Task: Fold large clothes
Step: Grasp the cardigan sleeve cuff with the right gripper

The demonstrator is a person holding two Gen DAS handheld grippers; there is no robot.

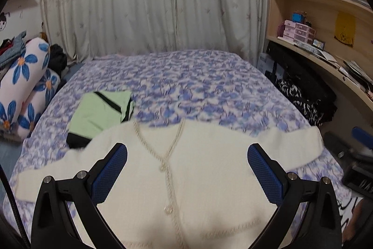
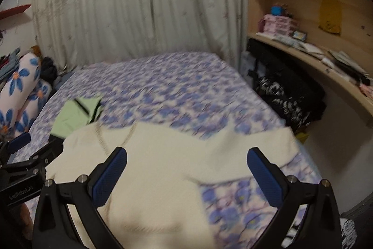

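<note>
A: Cream knit, buttoned front. Left wrist view: the cardigan [image 1: 186, 179] lies face up on the near part of the bed [image 1: 186, 81], neckline away from us, one sleeve out to each side. Left gripper [image 1: 187, 169] hangs over the button line, fingers [image 1: 109, 175] spread wide, nothing between them.

B: Step in hand?

A: My reading: garment laid out, first fold not begun. To do it well, smooth the body first, then pinch a sleeve at cuff and shoulder seam so the knit turns over as one flat panel and does not bunch.

B: Obstacles in that view?

A: A folded green garment [image 1: 100, 113] lies just beyond the left shoulder and the cardigan edge overlaps its near corner. Far half of the bed is bare. Floral pillows [image 1: 25, 85] are stacked off the left side.

B: Right wrist view?

A: Blurred. Right gripper [image 2: 187, 173] is over the cardigan's right half, fingers [image 2: 265, 179] wide apart and holding nothing. The right sleeve reaches close to the bed's right edge; a curved shelf [image 2: 326, 67] stands beyond. Judgement: fold that sleeve inward, toward the button line, where there is room.
</note>
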